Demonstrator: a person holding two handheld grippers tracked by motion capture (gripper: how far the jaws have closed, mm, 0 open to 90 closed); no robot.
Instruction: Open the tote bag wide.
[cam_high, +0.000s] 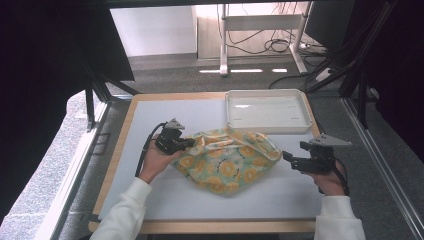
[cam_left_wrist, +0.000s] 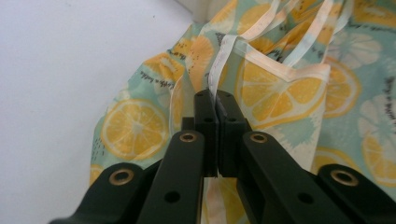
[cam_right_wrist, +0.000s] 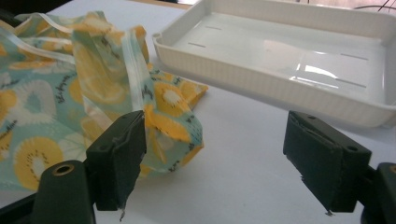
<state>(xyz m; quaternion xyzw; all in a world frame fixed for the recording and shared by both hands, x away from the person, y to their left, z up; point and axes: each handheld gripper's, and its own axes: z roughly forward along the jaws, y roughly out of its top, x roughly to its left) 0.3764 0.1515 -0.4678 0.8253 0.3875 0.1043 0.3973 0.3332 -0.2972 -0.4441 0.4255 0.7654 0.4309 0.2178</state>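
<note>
Fingers of the left gripper (cam_high: 186, 142) pinch the near-left edge of the crumpled lemon-print cloth in yellow and pale green (cam_high: 227, 160), which lies just in front of the shallow white plastic tray (cam_high: 235, 120); the right gripper (cam_high: 288, 158) hovers spread beside the cloth's right corner. Left gripper view: jaws are shut on a pale hem; that thin bite could slip under a pull. Right gripper view: jaws stand wide, one touching the corner nearest the tray; closing now could miss or bunch it.

Mint-green cloth (cam_high: 227, 160) printed with yellow lemon slices, white tray (cam_high: 267, 111), black tongs (cam_left_wrist: 216, 100), white table mat (cam_high: 165, 192)
</note>
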